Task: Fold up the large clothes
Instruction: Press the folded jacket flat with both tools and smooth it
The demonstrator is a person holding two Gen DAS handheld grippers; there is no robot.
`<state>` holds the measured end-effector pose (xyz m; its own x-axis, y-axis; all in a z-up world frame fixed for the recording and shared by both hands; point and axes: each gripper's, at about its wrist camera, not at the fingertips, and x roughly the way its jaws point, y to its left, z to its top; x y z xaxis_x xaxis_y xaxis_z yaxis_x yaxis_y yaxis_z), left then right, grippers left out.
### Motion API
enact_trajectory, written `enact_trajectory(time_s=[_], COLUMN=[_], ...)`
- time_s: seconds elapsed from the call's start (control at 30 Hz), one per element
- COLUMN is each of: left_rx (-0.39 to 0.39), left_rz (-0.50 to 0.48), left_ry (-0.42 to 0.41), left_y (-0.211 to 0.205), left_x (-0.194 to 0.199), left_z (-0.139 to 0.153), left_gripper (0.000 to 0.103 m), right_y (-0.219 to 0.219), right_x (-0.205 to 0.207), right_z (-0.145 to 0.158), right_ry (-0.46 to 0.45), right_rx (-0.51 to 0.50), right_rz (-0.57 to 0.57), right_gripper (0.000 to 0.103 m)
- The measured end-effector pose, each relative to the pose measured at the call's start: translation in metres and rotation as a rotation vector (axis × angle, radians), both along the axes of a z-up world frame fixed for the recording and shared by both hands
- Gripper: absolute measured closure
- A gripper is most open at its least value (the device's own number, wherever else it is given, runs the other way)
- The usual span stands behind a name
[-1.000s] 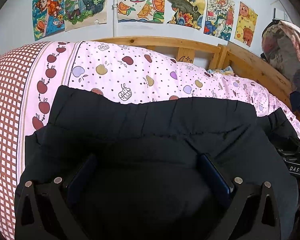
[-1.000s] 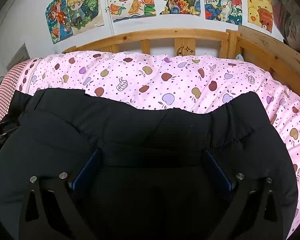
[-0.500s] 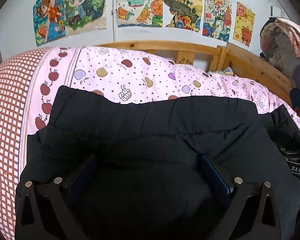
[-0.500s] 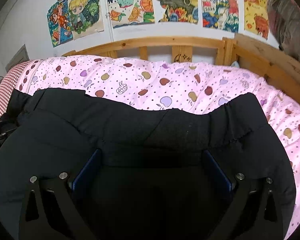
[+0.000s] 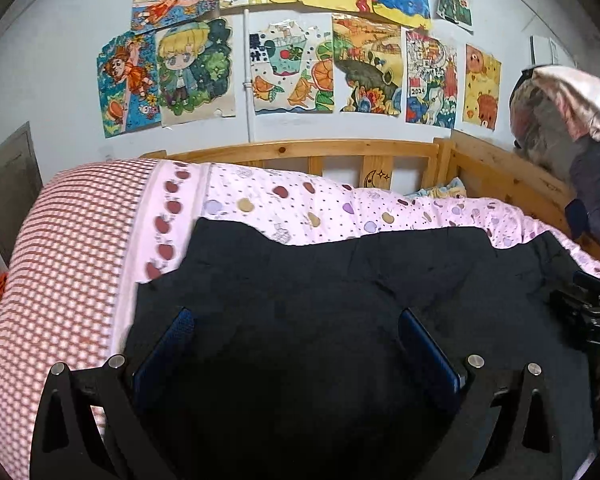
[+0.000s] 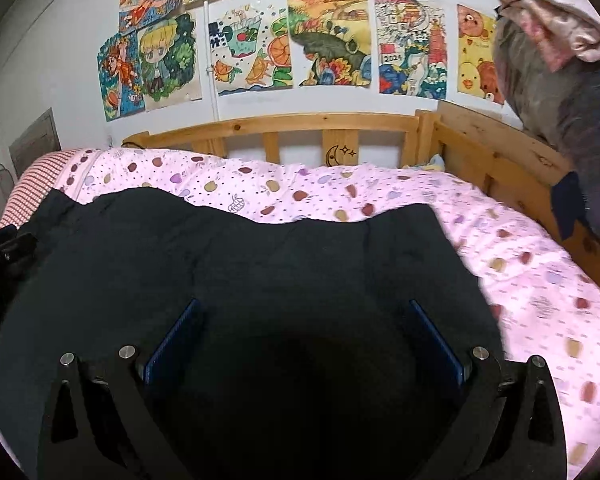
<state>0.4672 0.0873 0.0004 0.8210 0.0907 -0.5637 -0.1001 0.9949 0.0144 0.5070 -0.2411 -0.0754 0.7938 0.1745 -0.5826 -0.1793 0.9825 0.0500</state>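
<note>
We had the black garment (image 5: pixel 340 280) spread flat across the near part of the pink apple-print quilt (image 5: pixel 300 208) on the wooden bed (image 5: pixel 320 148), its far edge short of the headboard. Left gripper (image 5: pixel 296 334) sat over the garment's left half with both blue pads wide apart and black fabric filling the gap; right gripper (image 6: pixel 306 326) was the same over the right half. We couldn't tell if either touched the cloth.
</note>
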Motion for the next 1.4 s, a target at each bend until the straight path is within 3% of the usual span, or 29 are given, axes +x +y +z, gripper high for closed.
enact_trajectory(time_s=[0.17, 0.3, 0.57, 0.8, 1.17, 1.4], left_rx=[-0.01, -0.075, -0.236, -0.396, -0.466, -0.435], left_rz=[0.065, 0.082, -0.056, -0.159, -0.22, -0.217], left_ry=[0.016, 0.056, 0.19, 0.255, 0.319, 0.302], left_y=[0.042, 0.081, 0.117, 0.128, 0.12, 0.112], left_x=[-0.03, -0.051, -0.05, -0.031, -0.014, -0.015], left_z=[0.014, 0.01, -0.026, -0.055, -0.084, -0.09], left_gripper=[0.0, 0.0, 0.0, 0.0, 0.0, 0.0], right_y=[-0.035, -0.06, -0.103, -0.11, -0.094, -0.09], right_x=[-0.036, -0.053, -0.035, -0.011, 0.015, 0.015], right_z=[0.014, 0.017, -0.011, -0.045, -0.076, -0.089], right_ry=[0.0, 0.027, 0.191, 0.279, 0.341, 0.348], right_rx=[-0.07, -0.091, 0.112, 0.17, 0.153, 0.198], right_rz=[0.018, 0.029, 0.061, 0.081, 0.142, 0.14], right_gripper=[0.004, 0.004, 0.004, 0.004, 0.001, 0.001])
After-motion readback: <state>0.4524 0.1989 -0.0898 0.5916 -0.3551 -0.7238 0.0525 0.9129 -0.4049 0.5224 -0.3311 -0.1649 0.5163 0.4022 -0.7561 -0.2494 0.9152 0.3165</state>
